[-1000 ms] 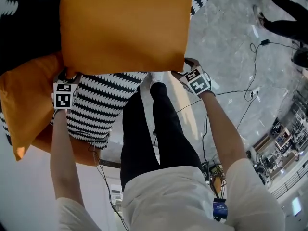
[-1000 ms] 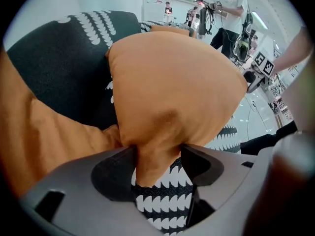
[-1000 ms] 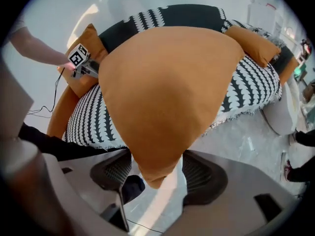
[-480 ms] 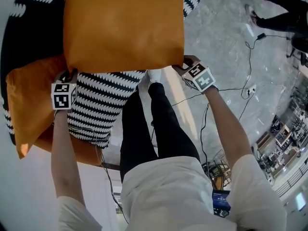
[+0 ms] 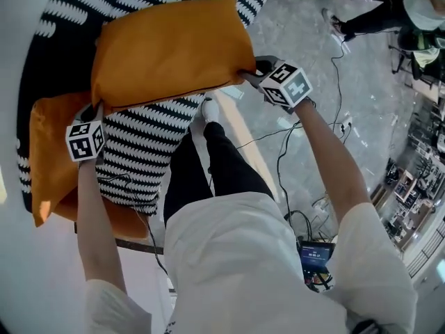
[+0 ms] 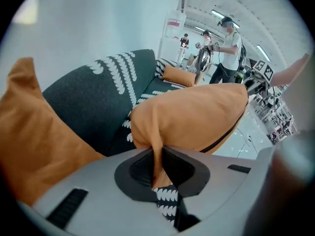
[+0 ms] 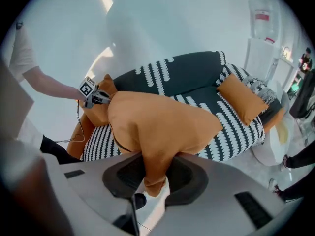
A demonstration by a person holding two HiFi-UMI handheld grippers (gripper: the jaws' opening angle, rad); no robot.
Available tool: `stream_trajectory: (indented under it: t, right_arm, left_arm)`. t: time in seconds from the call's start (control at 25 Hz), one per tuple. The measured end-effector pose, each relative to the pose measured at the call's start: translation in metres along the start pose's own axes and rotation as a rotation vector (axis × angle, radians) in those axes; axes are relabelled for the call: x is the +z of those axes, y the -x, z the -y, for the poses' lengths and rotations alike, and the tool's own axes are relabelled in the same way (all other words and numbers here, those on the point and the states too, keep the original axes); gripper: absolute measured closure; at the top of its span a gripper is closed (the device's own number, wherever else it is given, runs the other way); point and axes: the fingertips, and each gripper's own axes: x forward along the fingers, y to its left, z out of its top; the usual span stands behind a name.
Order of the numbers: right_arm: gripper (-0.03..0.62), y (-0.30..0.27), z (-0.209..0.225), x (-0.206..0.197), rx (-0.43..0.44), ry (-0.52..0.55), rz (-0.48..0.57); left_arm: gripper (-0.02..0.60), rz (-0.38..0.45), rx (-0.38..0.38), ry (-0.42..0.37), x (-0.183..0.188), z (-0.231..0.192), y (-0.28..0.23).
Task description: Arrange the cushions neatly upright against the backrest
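- Head view: the left gripper [image 5: 96, 108] and the right gripper [image 5: 250, 75] each pinch a near corner of the big orange cushion [image 5: 170, 51], which is stretched between them over the seat of the striped sofa [image 5: 149, 152]. A second orange cushion [image 5: 49, 155] lies at the sofa's left end, beside the left gripper.
- Left gripper view: the jaws have just been closing and stand narrow, clamped on a thin fold of the cushion's corner. The second cushion leans against the sofa's backrest.
- Right gripper view: the jaws have just been closing and grip the cushion's other corner, a thicker bunch of fabric. A third orange cushion [image 7: 243, 98] rests at the sofa's far end.
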Motion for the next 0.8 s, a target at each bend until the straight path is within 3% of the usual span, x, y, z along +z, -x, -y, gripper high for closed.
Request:
stream_trajectory:
  t: [0.28, 0.56, 0.8]
  right_arm:
    - [0.482, 0.056, -0.020, 0.051, 0.027, -0.007, 0.019]
    - [0.484, 0.111, -0.023, 0.075, 0.076, 0.035, 0.017]
    - [0.484, 0.112, 0.025, 0.120, 0.115, 0.108, 0.051]
  left_arm:
    - [0.534, 0.035, -0.024, 0.073, 0.016, 0.004, 0.054]
    - [0.534, 0.087, -0.017, 0.137, 0.042, 0.027, 0.107]
    - [0.534, 0.135, 0.051, 0.196, 0.070, 0.032, 0.119]
